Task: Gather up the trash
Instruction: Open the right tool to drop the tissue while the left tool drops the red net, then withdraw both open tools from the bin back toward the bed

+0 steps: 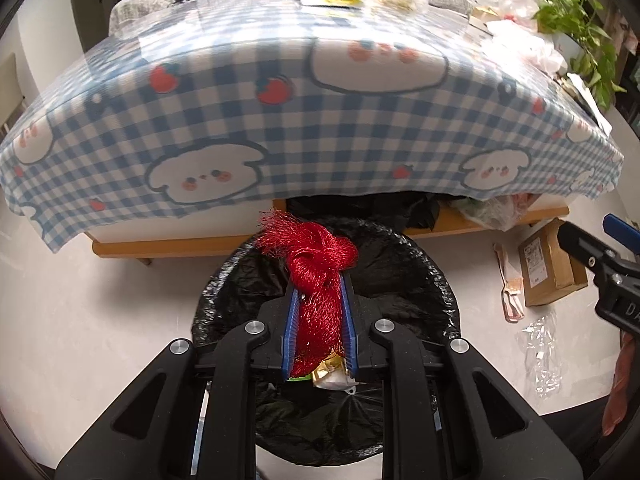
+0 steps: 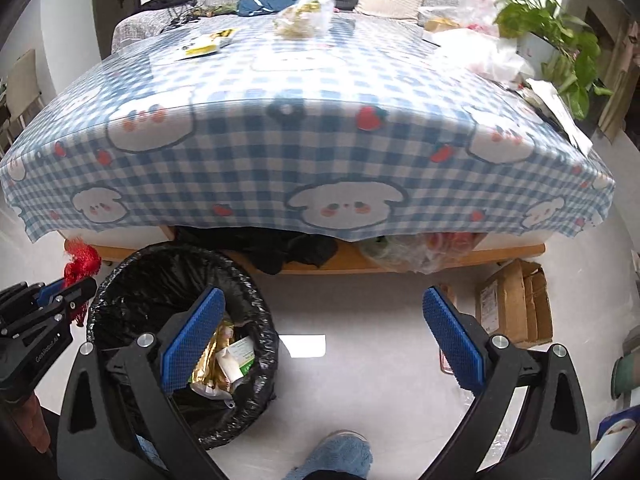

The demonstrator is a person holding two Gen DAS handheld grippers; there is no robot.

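My left gripper [image 1: 319, 280] is shut on a bunched red mesh bag [image 1: 320, 272] and holds it above the round bin lined with a black bag [image 1: 416, 276]. Gold and white wrappers [image 1: 332, 374] lie inside the bin below the mesh. In the right wrist view the same bin [image 2: 260, 316] sits on the floor at lower left, with wrappers [image 2: 226, 356] in it. My right gripper [image 2: 320, 312] stands wide open with nothing between its blue pads [image 2: 452, 340], over the pale floor just right of the bin. The left gripper with the red mesh [image 2: 80, 258] shows at the far left.
A low table under a blue checked cloth [image 2: 304, 152] stands behind the bin, with wrappers [image 2: 208, 44] and a clear bag [image 2: 304, 12] on its far side. A cardboard box [image 2: 512, 304] and clear plastic [image 1: 540, 344] lie on the floor. A person's blue slipper [image 2: 340, 452] is near.
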